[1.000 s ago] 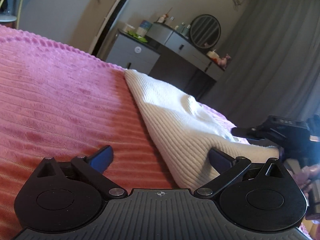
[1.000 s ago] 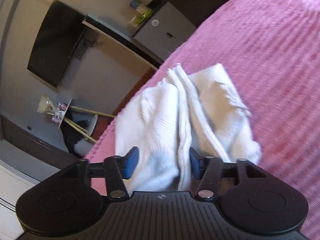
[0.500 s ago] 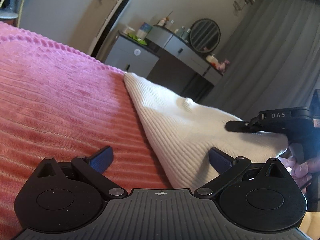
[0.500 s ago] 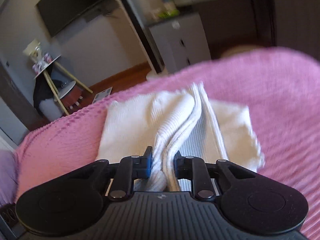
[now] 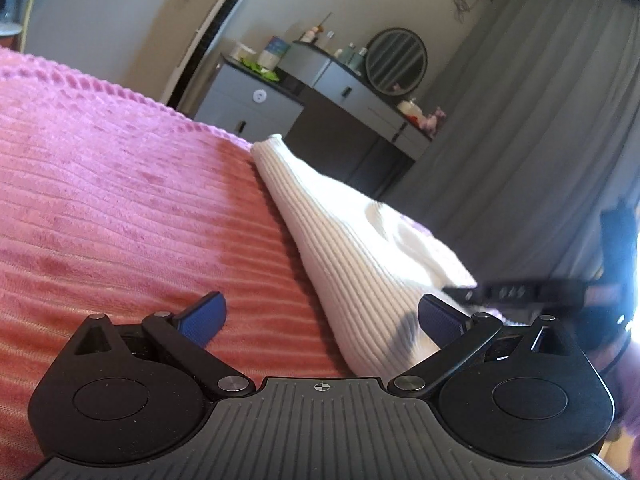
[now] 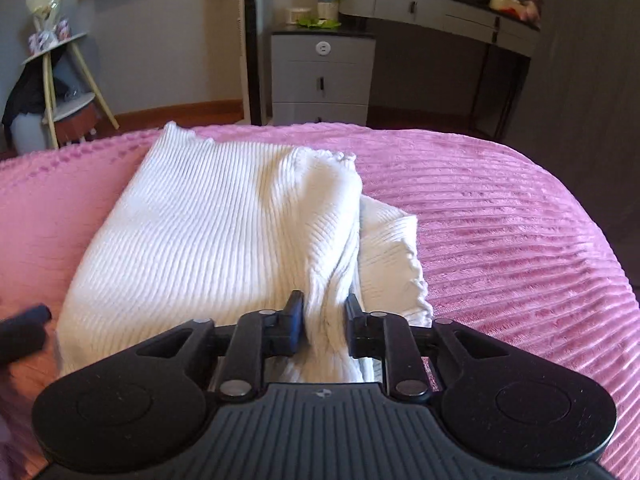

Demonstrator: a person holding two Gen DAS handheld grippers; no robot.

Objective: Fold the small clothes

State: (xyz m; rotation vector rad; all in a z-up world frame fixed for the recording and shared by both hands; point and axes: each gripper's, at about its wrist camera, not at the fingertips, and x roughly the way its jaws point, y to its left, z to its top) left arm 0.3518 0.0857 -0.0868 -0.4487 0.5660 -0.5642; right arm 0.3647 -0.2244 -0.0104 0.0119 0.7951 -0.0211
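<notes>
A white ribbed knit garment (image 6: 224, 232) lies partly folded on the pink ribbed bedspread (image 6: 500, 240). My right gripper (image 6: 323, 316) is shut on a bunched fold at the garment's near edge, with the cloth between the pads. In the left wrist view the same garment (image 5: 360, 256) lies ahead and to the right. My left gripper (image 5: 320, 316) is open and empty, low over the bedspread (image 5: 120, 200), its right finger at the garment's near corner. The right gripper shows blurred at that view's right edge (image 5: 532, 292).
The bed's far edge is just beyond the garment. Behind it stand a grey drawer unit (image 6: 320, 76), a grey dressing table with a round mirror (image 5: 396, 60), a white stool with items (image 6: 60, 80) at left, and grey curtains (image 5: 540, 140) at right.
My right gripper closed on the garment's fold and swung round to face the drawers, pulling the cloth over flatter. My left gripper stayed open and barely moved.
</notes>
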